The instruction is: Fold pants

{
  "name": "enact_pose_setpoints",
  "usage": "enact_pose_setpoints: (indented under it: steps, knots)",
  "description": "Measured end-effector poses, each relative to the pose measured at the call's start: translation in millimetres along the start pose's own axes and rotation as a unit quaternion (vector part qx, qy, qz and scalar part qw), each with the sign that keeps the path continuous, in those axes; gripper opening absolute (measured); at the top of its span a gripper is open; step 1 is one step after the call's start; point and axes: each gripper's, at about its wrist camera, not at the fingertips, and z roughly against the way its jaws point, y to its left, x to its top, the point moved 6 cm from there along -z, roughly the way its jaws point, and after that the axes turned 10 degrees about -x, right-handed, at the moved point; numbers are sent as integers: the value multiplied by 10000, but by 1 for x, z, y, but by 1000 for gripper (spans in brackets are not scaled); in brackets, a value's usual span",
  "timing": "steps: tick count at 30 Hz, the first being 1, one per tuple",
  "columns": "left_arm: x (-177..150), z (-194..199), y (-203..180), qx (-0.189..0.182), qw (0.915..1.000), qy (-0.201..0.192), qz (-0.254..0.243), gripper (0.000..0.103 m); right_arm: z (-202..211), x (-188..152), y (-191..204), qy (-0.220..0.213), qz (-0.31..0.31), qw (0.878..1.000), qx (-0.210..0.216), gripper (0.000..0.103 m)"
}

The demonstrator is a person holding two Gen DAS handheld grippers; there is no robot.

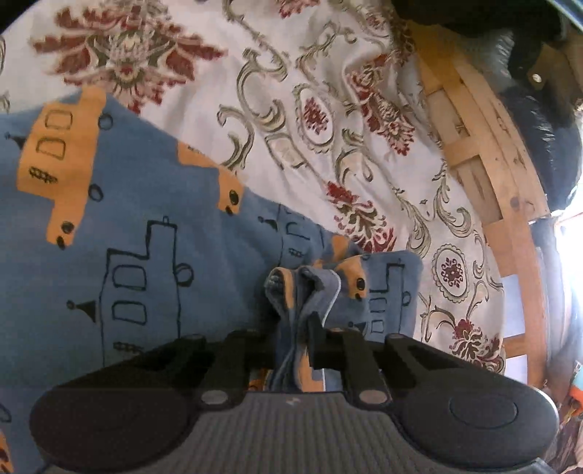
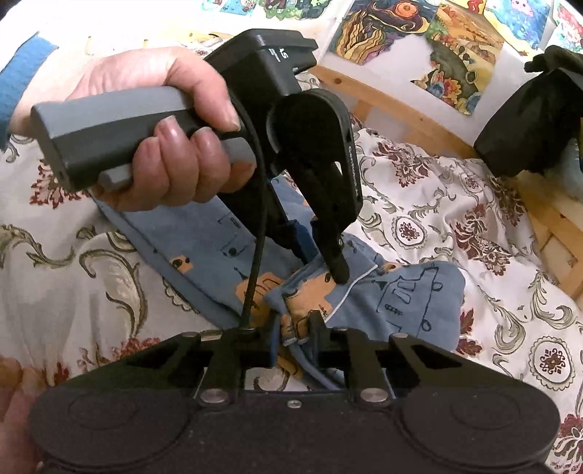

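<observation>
The blue pants [image 1: 109, 226] with orange buses lie on a flowered bedspread [image 1: 291, 91] on the bed. The left gripper [image 1: 295, 339] has its jaws clenched on a bunched edge of them; the right gripper [image 2: 293, 339] likewise pinches gathered fabric nearby.

Pants [image 1: 153, 226] ran off the left wrist view's left edge; full extent not seen. Left gripper [image 2: 320, 262] hid the bunched cloth beneath its fingers. Far-right dark object [image 2: 528, 120] was cropped, unidentifiable. Wall pictures [image 2: 419, 32] were cut off at top.
</observation>
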Motion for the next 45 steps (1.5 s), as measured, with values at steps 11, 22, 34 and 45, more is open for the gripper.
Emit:
enact_pose_setpoints:
  steps: [11, 22, 34, 45]
  knots:
    - [5, 44, 1, 97, 9995, -291, -97, 12, 12, 24, 12, -296, -131, 9993, 183, 15]
    - [5, 86, 35, 320, 9982, -504, -13, 12, 7, 46, 51, -334, -77, 9973, 649, 15]
    - [7, 127, 60, 610, 9954, -740, -37, 12, 1, 71, 90, -403, -76, 9936, 1050, 15]
    - [0, 140, 71, 929, 9921, -825, -177, 17, -6, 73, 110, -254, 81, 9907, 1334, 23]
